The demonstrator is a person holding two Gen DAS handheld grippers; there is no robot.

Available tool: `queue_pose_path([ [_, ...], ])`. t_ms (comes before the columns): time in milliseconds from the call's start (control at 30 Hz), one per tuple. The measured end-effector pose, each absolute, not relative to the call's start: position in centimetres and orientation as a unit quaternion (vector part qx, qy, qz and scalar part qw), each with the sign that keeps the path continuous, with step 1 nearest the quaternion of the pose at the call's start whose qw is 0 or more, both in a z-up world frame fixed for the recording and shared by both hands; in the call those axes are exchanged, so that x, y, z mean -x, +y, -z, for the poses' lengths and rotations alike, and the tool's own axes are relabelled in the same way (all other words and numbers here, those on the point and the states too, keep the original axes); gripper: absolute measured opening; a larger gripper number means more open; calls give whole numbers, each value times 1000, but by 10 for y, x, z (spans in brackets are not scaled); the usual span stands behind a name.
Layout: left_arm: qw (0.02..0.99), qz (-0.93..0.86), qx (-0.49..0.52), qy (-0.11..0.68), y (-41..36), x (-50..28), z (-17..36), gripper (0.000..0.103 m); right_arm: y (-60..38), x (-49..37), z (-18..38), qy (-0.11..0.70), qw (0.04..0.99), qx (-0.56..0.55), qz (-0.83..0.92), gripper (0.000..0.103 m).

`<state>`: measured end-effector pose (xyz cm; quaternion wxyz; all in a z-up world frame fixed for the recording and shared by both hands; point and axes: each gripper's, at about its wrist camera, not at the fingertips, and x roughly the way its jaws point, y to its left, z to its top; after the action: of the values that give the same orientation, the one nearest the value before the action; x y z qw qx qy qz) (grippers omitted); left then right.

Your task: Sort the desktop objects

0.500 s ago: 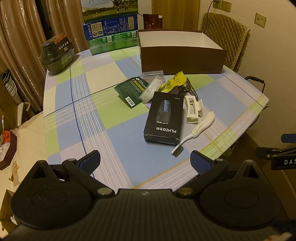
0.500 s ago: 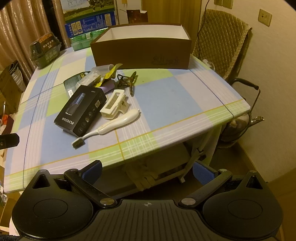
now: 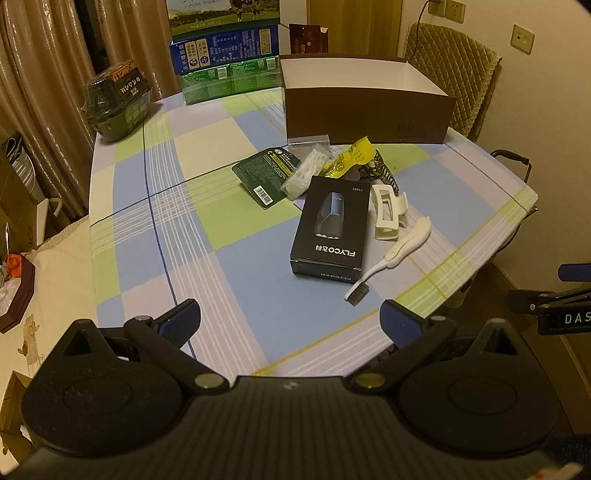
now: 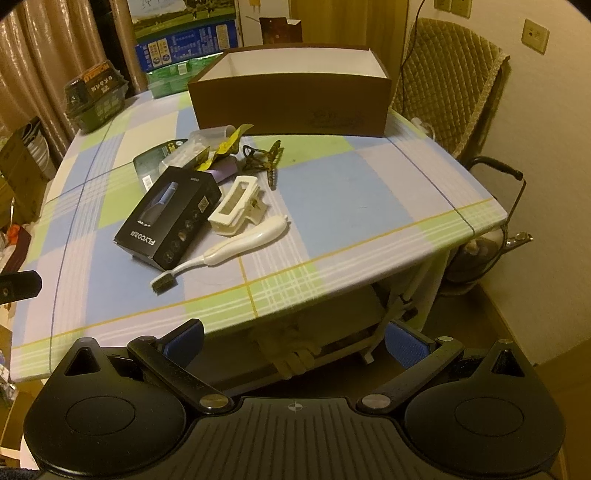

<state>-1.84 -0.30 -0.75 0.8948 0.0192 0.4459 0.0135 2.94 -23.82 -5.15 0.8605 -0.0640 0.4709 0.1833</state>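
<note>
Desktop objects beneath two down-tilted claws

Warm, dim yellowish light fills the room. Ahead stands a table under a checked cloth of blue, green and lilac. Beyond its far right corner sits a chair draped in quilted olive fabric, against a cream wall with switch plates. Brown curtains hang far to the left. Low on the right, wooden floor shows.
</note>
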Motion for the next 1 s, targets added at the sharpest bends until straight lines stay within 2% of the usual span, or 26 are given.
queue_pose_path([
  [1000, 892, -9, -16, 452, 3, 16, 15, 102, -228, -28, 55, 474, 859, 67, -183, 101],
])
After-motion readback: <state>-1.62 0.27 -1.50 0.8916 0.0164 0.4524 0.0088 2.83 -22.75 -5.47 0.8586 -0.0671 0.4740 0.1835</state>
